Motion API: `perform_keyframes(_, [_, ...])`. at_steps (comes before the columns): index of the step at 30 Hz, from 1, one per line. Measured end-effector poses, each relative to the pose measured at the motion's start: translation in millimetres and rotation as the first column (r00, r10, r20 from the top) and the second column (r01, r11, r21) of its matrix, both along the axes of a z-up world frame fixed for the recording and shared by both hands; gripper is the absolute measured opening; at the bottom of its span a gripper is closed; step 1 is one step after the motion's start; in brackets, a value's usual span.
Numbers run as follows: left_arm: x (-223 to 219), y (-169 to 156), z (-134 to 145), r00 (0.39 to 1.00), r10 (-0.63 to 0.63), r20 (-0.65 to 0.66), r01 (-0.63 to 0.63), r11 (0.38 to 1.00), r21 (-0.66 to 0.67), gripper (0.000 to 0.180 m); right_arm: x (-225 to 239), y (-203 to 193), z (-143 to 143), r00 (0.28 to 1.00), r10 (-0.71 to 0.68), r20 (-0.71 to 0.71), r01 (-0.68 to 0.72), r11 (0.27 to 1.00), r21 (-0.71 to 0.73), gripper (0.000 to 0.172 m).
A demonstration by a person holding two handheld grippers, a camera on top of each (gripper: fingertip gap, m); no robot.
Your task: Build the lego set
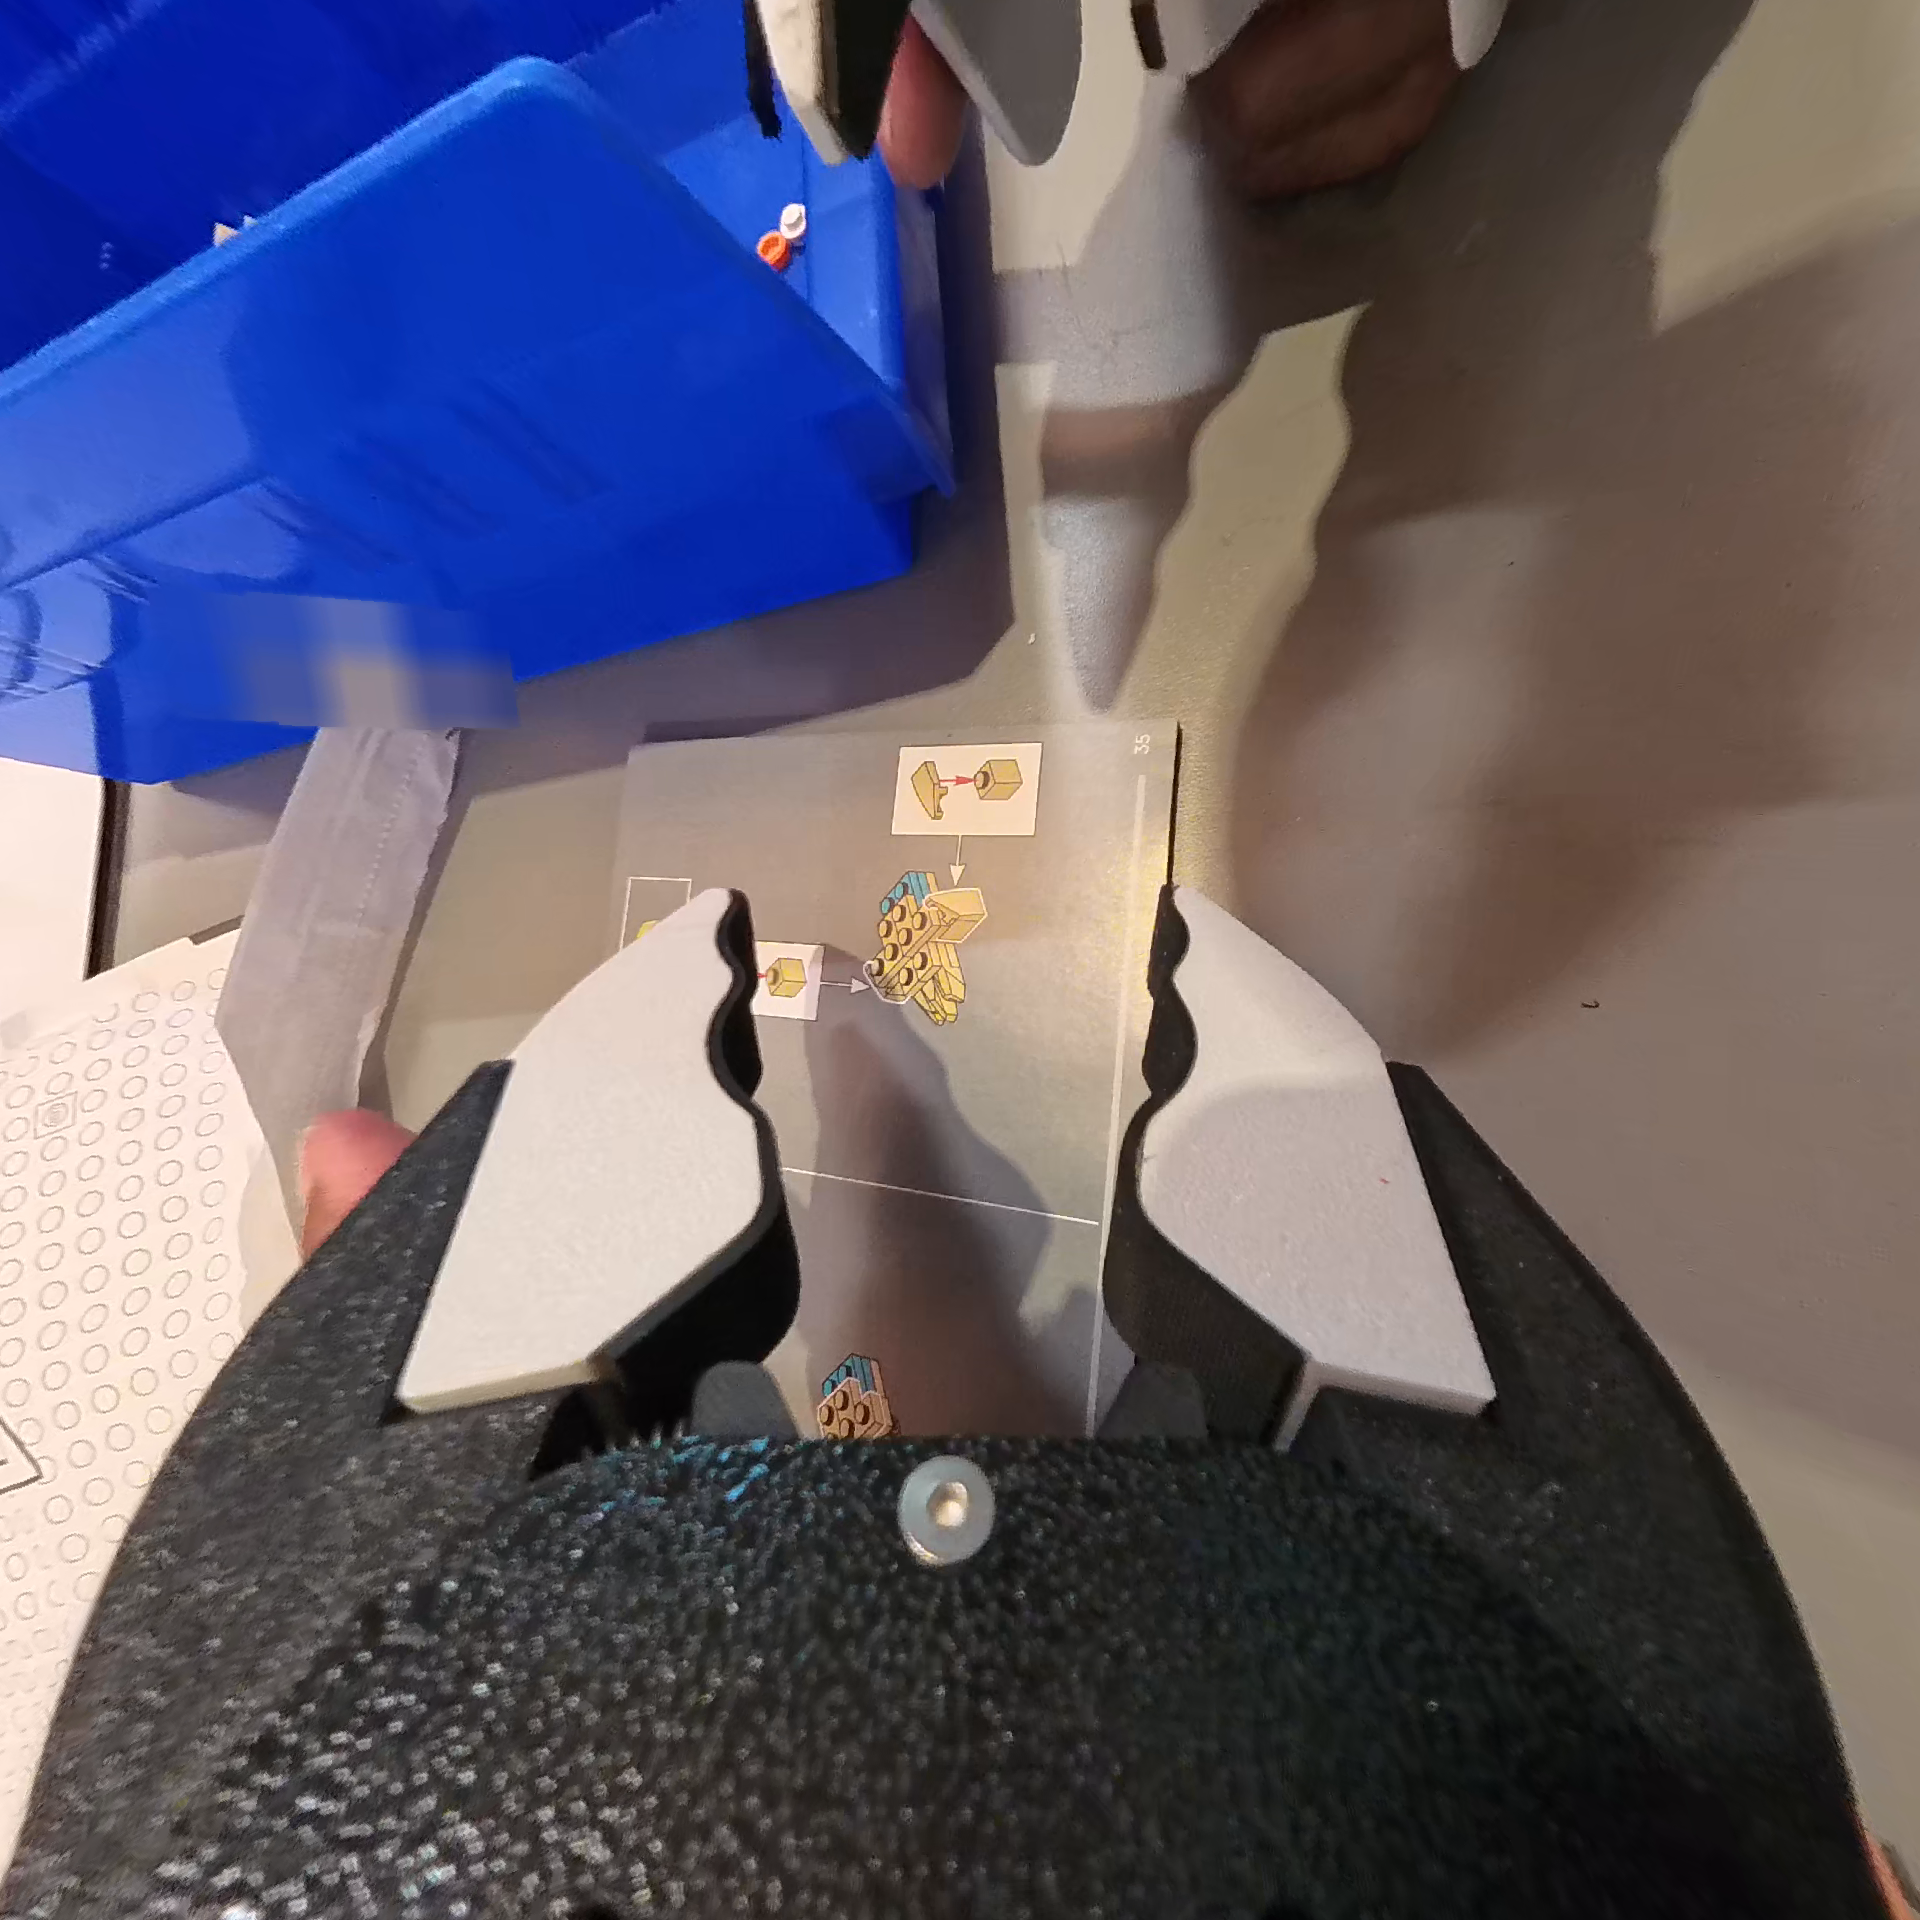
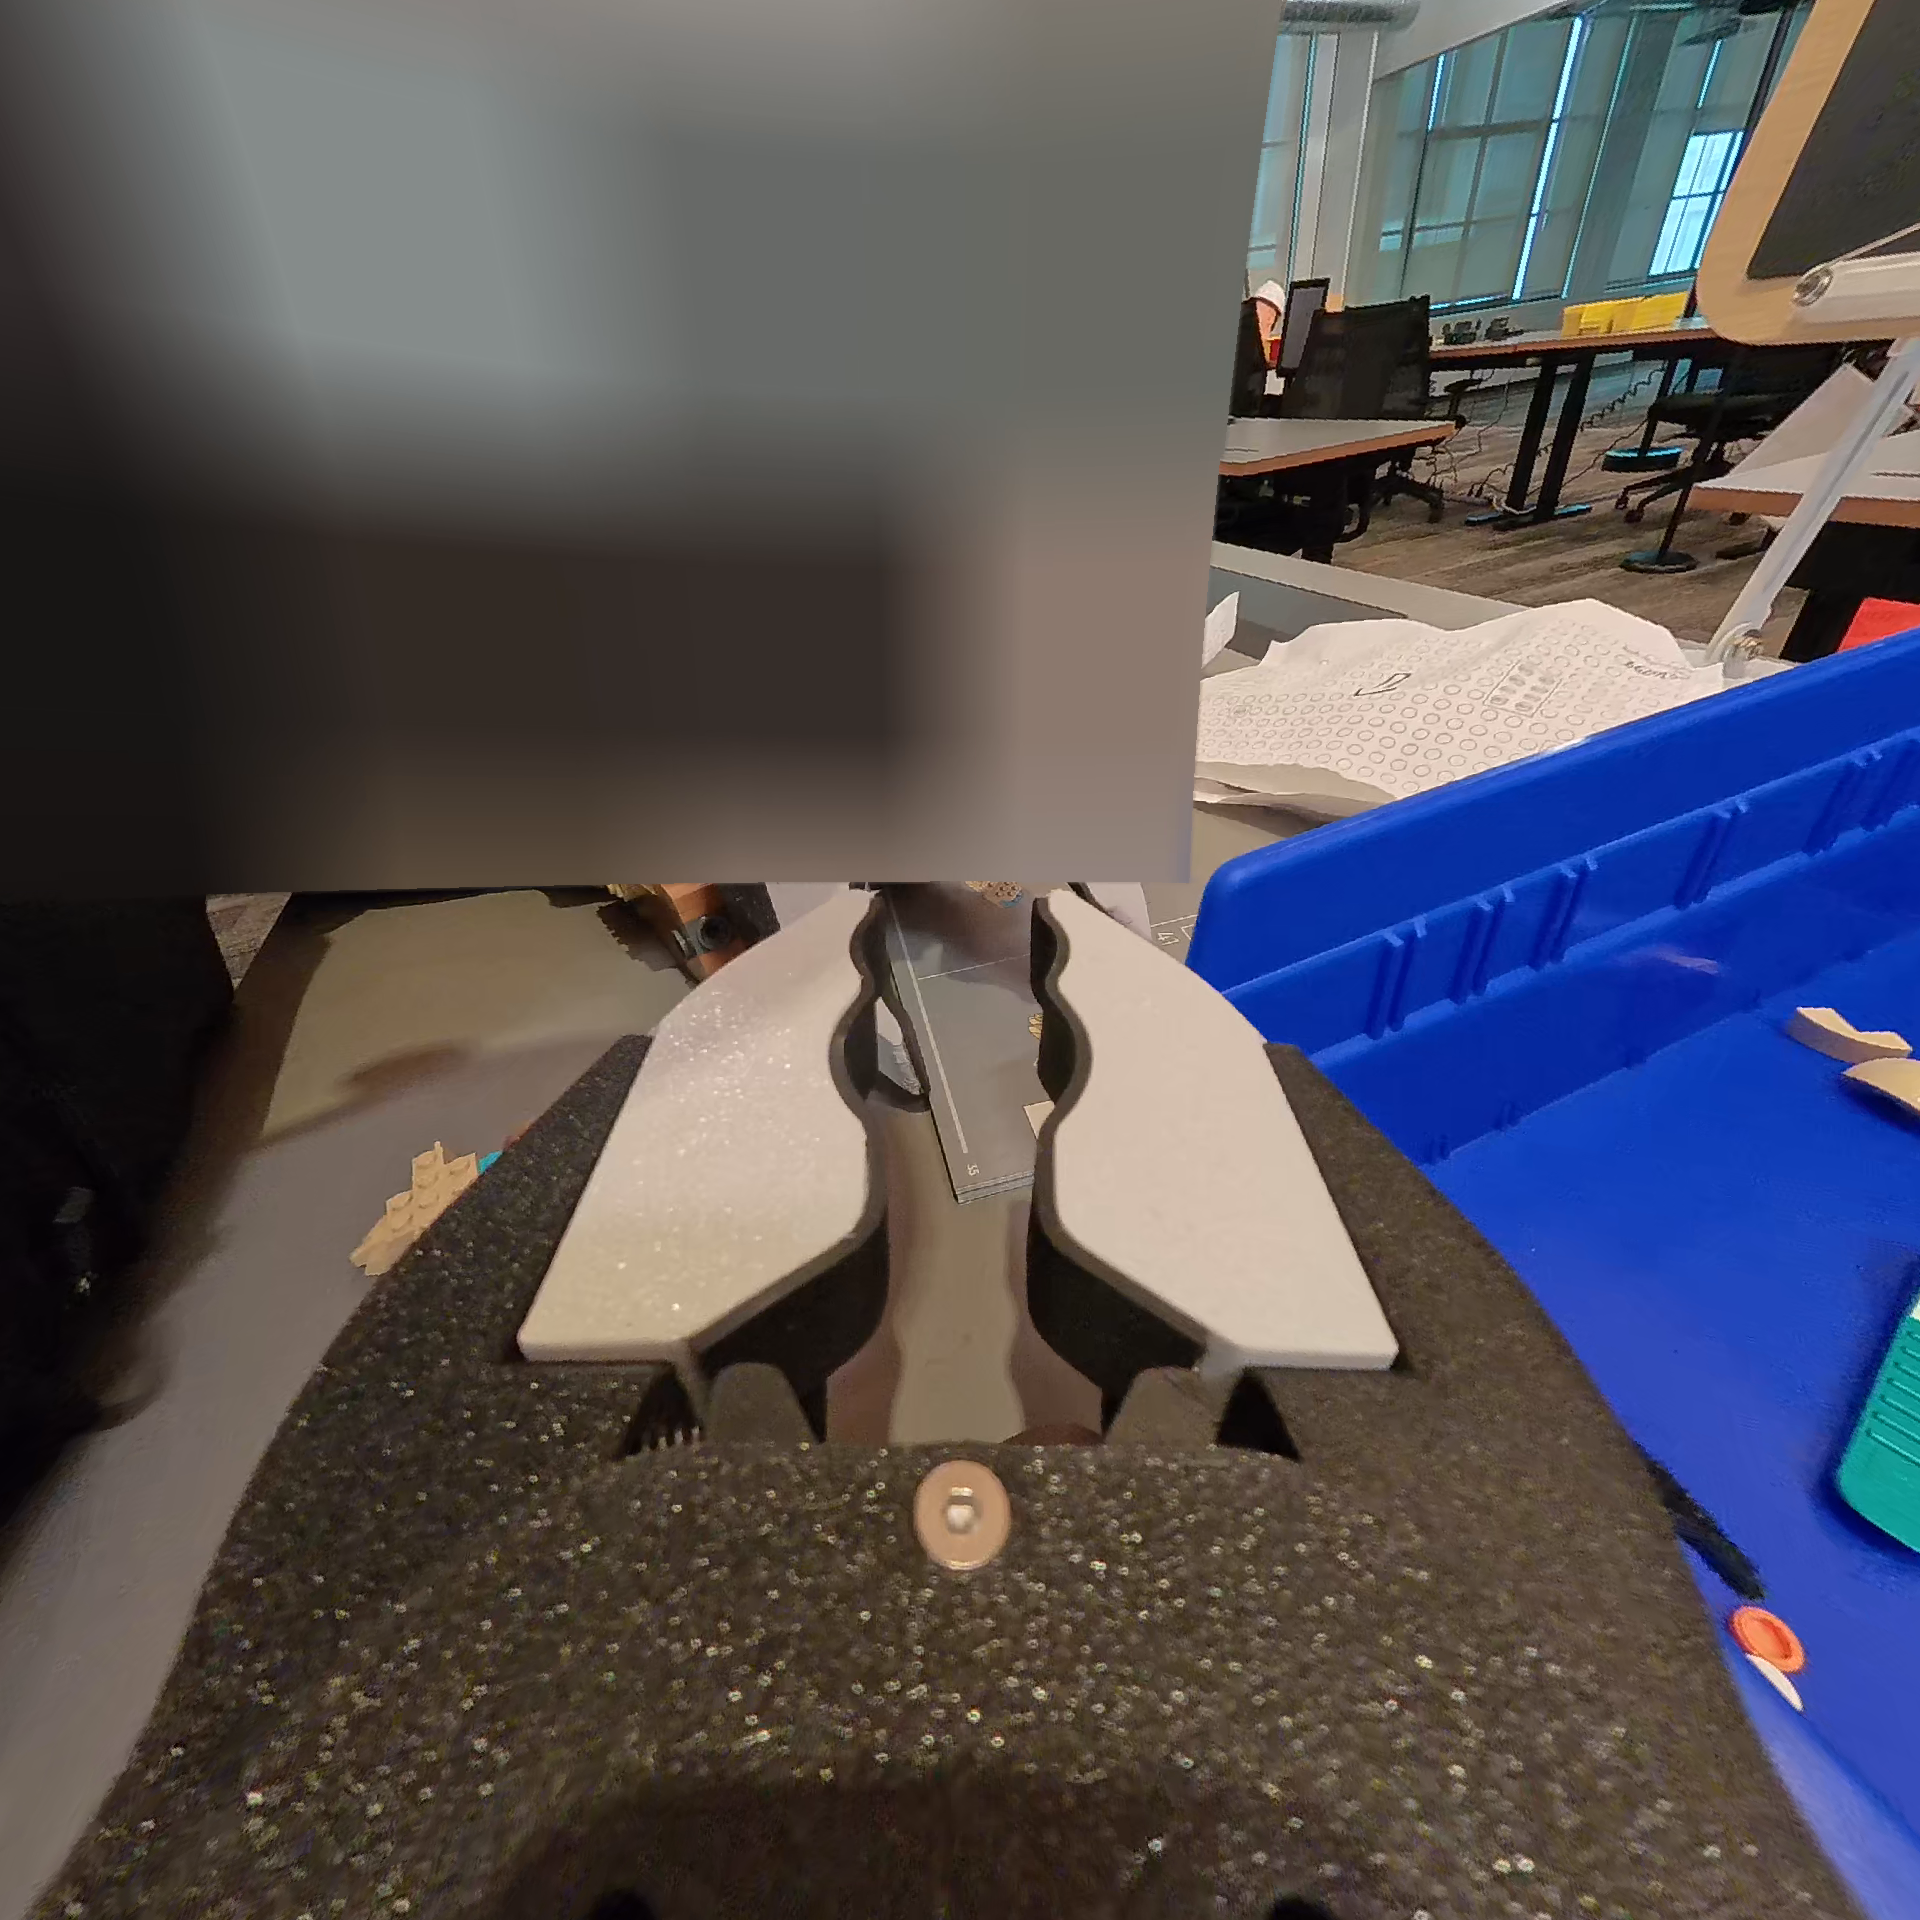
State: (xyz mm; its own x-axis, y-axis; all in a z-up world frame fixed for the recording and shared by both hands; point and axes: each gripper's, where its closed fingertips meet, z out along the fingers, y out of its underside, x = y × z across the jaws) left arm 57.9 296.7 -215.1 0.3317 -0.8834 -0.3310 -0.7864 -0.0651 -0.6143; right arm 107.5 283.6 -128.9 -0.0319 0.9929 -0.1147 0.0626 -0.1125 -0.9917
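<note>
I am holding my left tongs (image 1: 951, 935) spread wide and bare just above the grey instruction booklet (image 1: 904, 831), which is lying flat on the table (image 1: 1558, 727) straight ahead of and beneath the tips; its long axis is running forward along the line of my fingers, its right edge passing just inside my right fingertip (image 1: 1226, 966). The blue bin (image 1: 468, 364) is sitting ahead and to the left of these tongs. My right tongs (image 2: 956, 935) are standing partly parted with nothing pressed between the pads, and the near corner of the same booklet (image 2: 987, 1143) is showing through their gap, seemingly lying on the table below rather than gripped, though the view there is tight. The left tongs are the nearer pair.
</note>
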Motion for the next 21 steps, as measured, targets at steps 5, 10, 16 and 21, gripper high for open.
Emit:
perform_keyframes(5, [0.7,-1.2,-1.5,1.000,-0.005,-0.005,0.005,1.000,-0.008,0.072,-0.3,-0.4,-0.5,1.000,0.002,0.003,-0.002,1.000,0.001,0.026])
perform_keyframes(10, [0.7,-1.6,-3.1,1.000,-0.007,-0.014,0.007,1.000,-0.011,0.071,-0.4,-0.6,-0.8,1.000,0.003,0.004,-0.003,1.000,0.001,0.026])
perform_keyframes(16, [0.6,-1.4,-3.3,1.000,-0.005,-0.015,0.005,1.000,-0.013,0.071,-0.6,-0.8,-1.1,1.000,0.004,0.005,-0.004,1.000,0.001,0.026])
perform_keyframes(21, [0.5,-1.4,-3.0,1.000,-0.003,-0.012,0.003,1.000,-0.016,0.071,-1.1,-1.6,-1.6,1.000,0.007,0.009,-0.007,1.000,0.003,0.026])
